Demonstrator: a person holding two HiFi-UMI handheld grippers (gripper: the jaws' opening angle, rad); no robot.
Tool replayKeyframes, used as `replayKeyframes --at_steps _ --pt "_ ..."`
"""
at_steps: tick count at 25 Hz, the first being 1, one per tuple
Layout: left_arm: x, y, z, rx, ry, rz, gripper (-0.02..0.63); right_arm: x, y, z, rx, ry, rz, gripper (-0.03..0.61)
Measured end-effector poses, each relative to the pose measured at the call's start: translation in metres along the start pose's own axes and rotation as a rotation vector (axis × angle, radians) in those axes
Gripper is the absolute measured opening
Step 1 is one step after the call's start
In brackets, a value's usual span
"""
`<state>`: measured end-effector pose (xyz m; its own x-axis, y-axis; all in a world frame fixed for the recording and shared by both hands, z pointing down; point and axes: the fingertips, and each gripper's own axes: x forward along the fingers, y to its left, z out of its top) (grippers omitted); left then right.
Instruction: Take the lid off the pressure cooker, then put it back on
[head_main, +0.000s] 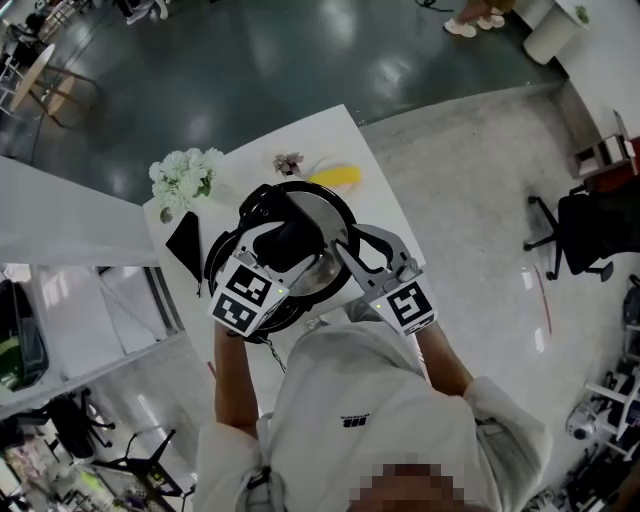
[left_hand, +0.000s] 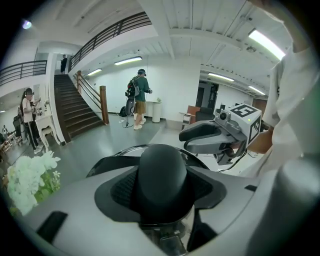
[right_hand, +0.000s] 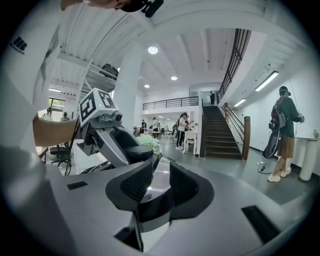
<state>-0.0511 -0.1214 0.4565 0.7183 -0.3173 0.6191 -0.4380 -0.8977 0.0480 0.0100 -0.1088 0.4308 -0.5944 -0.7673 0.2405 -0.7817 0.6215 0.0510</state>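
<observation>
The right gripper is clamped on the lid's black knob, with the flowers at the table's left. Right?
No. The left gripper is the one clamped on the knob, as the left gripper view shows. The flowers are at the table's left.

Lid half covered from above
In the head view, the left gripper (head_main: 290, 238) and right gripper (head_main: 348, 252) cover the lid (head_main: 325, 213) from 4 to 9 o'clock; the pinkish thing (head_main: 288, 162) at its 12 o'clock is too small to name.

A silver lid (head_main: 322, 212) is wearing a black knob (left_hand: 162, 175); the white surface (head_main: 340, 140) is carrying white flowers (head_main: 185, 178) and a yellow thing (head_main: 335, 178)
</observation>
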Motion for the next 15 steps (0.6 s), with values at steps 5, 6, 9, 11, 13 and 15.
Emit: replayKeyframes --at_steps 5,6,9,11,13,15 --pt "0.023 -0.008 0.015 0.026 0.015 -0.045 0.288 -0.015 -0.022 -0.005 0.007 -0.002 -0.057 0.115" --pt "0.028 -0.01 0.017 0.032 0.016 -0.055 0.288 -0.018 -0.027 -0.007 0.01 0.0 -0.069 0.115" --pt "0.041 -0.014 0.026 0.05 0.015 -0.08 0.288 -0.025 -0.038 -0.011 0.018 0.003 -0.101 0.115" --pt "0.05 -0.017 0.033 0.06 0.012 -0.092 0.288 -0.03 -0.046 -0.014 0.026 0.008 -0.121 0.115" --pt "0.059 -0.018 0.037 0.068 0.02 -0.101 0.288 -0.035 -0.054 -0.017 0.048 0.024 -0.142 0.115" --pt "0.068 -0.021 0.041 0.078 0.029 -0.112 0.288 -0.04 -0.061 -0.021 0.055 0.029 -0.159 0.115"
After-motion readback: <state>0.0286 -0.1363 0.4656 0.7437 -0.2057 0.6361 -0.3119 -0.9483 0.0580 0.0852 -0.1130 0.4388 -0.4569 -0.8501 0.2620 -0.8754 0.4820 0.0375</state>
